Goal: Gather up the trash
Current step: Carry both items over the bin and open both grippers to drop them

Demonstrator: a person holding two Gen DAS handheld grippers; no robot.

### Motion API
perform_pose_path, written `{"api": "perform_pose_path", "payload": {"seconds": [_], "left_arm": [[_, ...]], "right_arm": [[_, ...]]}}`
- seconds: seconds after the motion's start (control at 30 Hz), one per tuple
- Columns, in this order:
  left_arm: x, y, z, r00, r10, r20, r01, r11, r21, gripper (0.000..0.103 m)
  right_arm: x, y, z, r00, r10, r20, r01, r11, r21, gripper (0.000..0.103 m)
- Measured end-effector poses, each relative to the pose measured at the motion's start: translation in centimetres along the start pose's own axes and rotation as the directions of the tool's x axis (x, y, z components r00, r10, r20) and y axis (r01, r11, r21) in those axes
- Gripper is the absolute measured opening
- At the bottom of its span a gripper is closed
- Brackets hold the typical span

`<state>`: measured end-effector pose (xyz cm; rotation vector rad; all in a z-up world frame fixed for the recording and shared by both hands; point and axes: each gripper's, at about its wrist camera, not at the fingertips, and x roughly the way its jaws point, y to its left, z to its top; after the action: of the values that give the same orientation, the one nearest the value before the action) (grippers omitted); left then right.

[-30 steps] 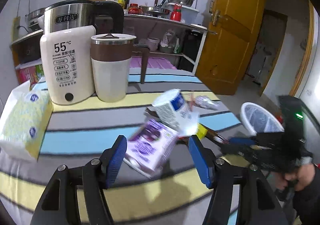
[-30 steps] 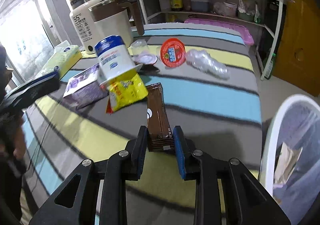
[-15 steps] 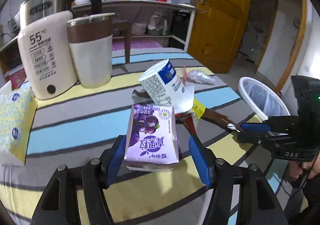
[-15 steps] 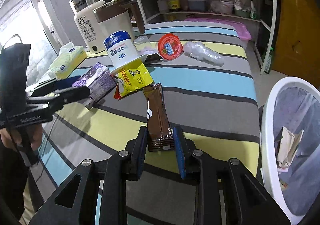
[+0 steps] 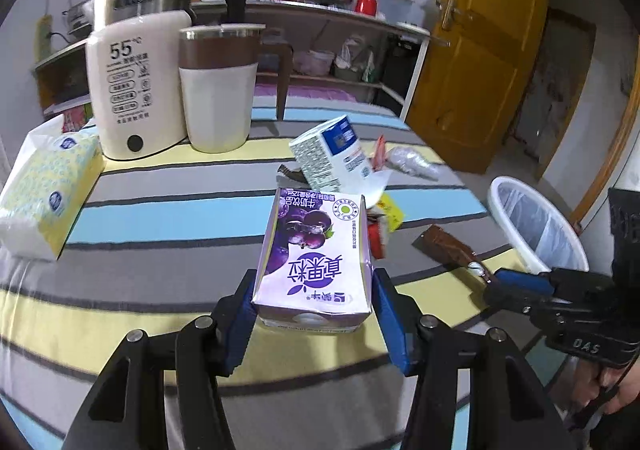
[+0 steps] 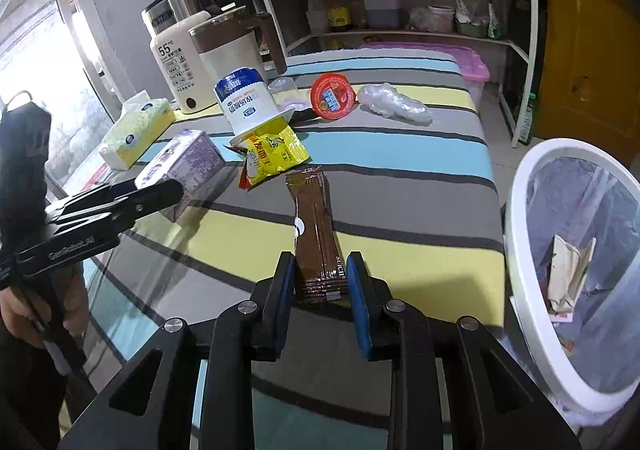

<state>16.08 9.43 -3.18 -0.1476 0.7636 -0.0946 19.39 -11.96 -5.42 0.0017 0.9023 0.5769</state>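
My left gripper [image 5: 314, 324] has its blue pads against both sides of a purple milk carton [image 5: 316, 258] lying on the striped table. My right gripper [image 6: 320, 290] is shut on the near end of a brown wrapper [image 6: 316, 234], also seen in the left wrist view [image 5: 448, 250]. A white yogurt cup [image 6: 248, 101], a yellow snack packet [image 6: 276, 153], a red lid [image 6: 333, 97] and crumpled clear plastic [image 6: 394, 103] lie further back. The white trash bin [image 6: 576, 270] stands right of the table with trash inside.
A white kettle [image 5: 132, 81], a brown-and-cream mug [image 5: 218, 85] and a tissue pack [image 5: 44, 193] stand at the table's back left. A shelf unit [image 6: 400, 9] and a yellow door [image 5: 480, 49] are behind.
My left gripper moved forward around the purple carton and narrowed onto its sides. My right gripper stays shut on the brown wrapper and has drawn slightly back from the pile.
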Motion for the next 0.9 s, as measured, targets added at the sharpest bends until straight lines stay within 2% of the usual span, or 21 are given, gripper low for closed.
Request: {"api": "perform_pose_path", "payload": {"seconds": [0.4,0.9], "left_arm": [[-3.1,-4.2,-2.3,0.998,-0.053,0.034,0.054,0.998,-0.026,0.055],[-3.2,-10.3,-2.1,0.99,-0.138,0.027,0.136,0.989,0.055,0.055]], "right_arm": [[-4.7,-0.8,-1.9,0.997,-0.032,0.074,0.028,0.998,0.05,0.028],[-8.9,-3.6,-3.3,0.986,-0.107,0.132,0.092,0.989,0.118,0.028]]}}
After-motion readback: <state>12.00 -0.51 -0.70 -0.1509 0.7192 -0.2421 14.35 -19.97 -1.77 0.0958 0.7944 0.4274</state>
